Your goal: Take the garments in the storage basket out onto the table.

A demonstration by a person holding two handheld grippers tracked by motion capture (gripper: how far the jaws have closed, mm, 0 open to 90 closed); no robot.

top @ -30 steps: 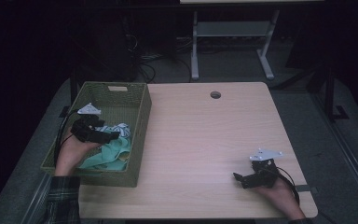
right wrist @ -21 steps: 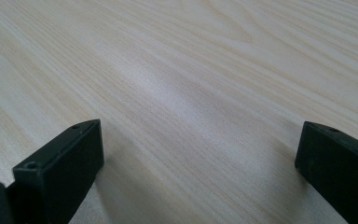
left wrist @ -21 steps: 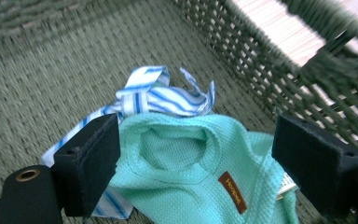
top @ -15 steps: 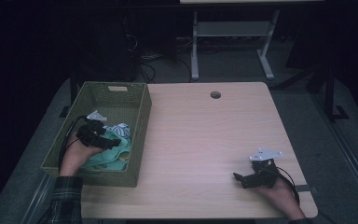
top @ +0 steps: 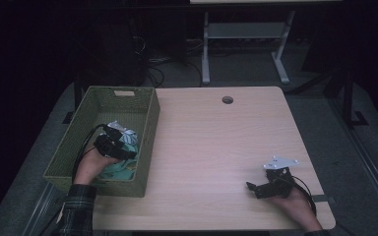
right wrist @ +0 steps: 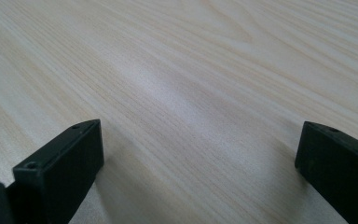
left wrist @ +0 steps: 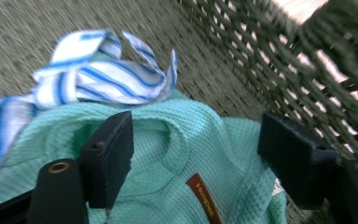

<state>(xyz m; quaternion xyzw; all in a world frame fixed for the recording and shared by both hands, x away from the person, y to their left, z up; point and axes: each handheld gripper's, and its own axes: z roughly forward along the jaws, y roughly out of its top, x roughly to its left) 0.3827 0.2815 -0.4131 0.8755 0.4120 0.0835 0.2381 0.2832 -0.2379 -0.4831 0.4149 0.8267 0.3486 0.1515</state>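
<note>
Left gripper [left wrist: 193, 154]: jaws wide, just been closing; a fold of teal waffle-knit cloth [left wrist: 177, 140] between them, pads not pressing.
Beyond it: crumpled blue-striped white cloth [left wrist: 98, 77].
Around: olive woven basket [top: 142, 125].
Right gripper [right wrist: 198, 172]: jaws apart, nothing held, over pale wood-grain table [right wrist: 191, 70].
Room: dark.

The left gripper [top: 123, 142], black and two-fingered, is held low in the person's left hand [top: 91, 164], pointed forward and down, and its fingers [left wrist: 109, 158] have just been closing, though a wide gap is kept. The right gripper [top: 256, 189] is held level in the right hand [top: 295, 204], its fingers [right wrist: 60, 172] spread wide.
</note>
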